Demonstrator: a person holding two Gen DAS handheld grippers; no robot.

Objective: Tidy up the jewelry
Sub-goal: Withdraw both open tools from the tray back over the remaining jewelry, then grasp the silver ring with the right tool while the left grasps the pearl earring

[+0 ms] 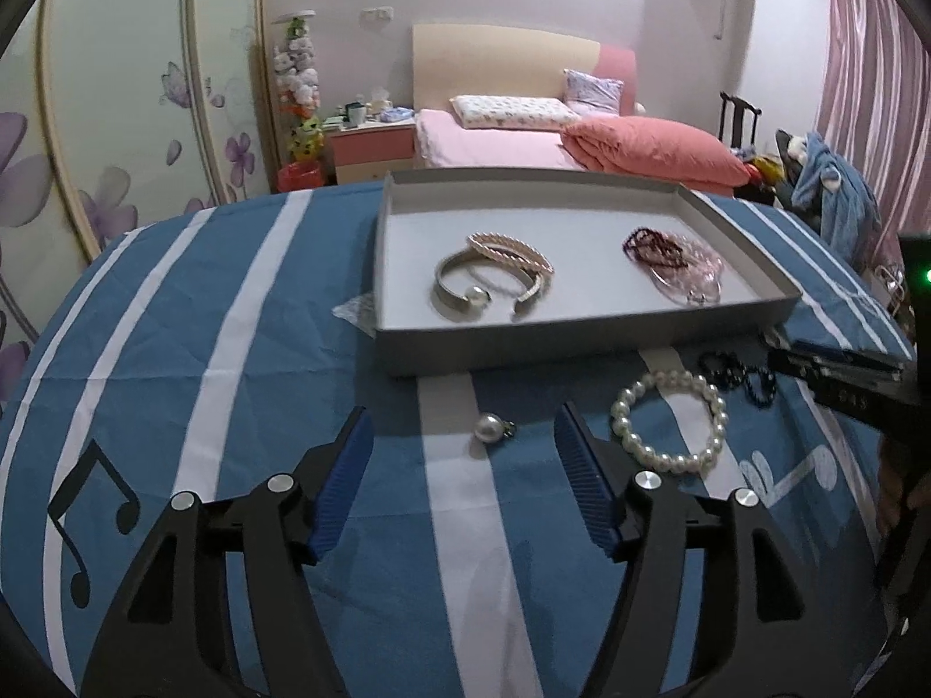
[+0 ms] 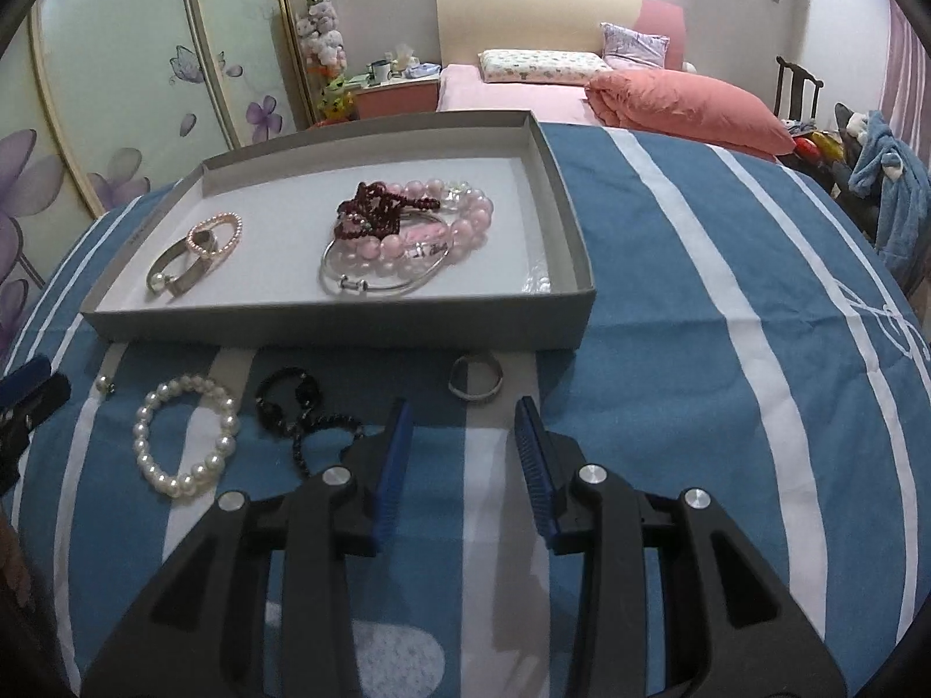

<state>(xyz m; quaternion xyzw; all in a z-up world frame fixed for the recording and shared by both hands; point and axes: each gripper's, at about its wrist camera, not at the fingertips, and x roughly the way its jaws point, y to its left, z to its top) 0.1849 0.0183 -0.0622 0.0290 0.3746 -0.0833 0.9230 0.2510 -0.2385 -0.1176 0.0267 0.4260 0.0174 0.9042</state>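
Observation:
A grey tray [image 1: 582, 343] [image 2: 349, 326] rests on the blue striped cloth. It holds a silver cuff with a pearl [image 1: 465, 291] [image 2: 174, 276], a pink pearl bracelet [image 1: 512, 253] [image 2: 224, 232], dark red beads [image 1: 651, 247] [image 2: 375, 209], a pink bead bracelet [image 2: 465, 227] and a silver bangle [image 2: 384, 285]. In front of it lie a pearl earring [image 1: 490, 427] [image 2: 106, 385], a white pearl bracelet [image 1: 618, 413] [image 2: 142, 436], a black bead bracelet [image 1: 739, 375] [image 2: 273, 407] and a silver ring [image 2: 474, 395]. My left gripper [image 1: 462, 442] is open, the earring just ahead between its tips. My right gripper [image 2: 462, 413] is open and holds nothing, with the ring just beyond it.
A clear plastic bag [image 1: 355, 308] pokes out under the tray's left side. Beyond the table are a pink bed [image 1: 523, 139], a nightstand [image 1: 372, 145], a flowered wardrobe [image 1: 116, 116] and a chair piled with clothes [image 1: 826, 186].

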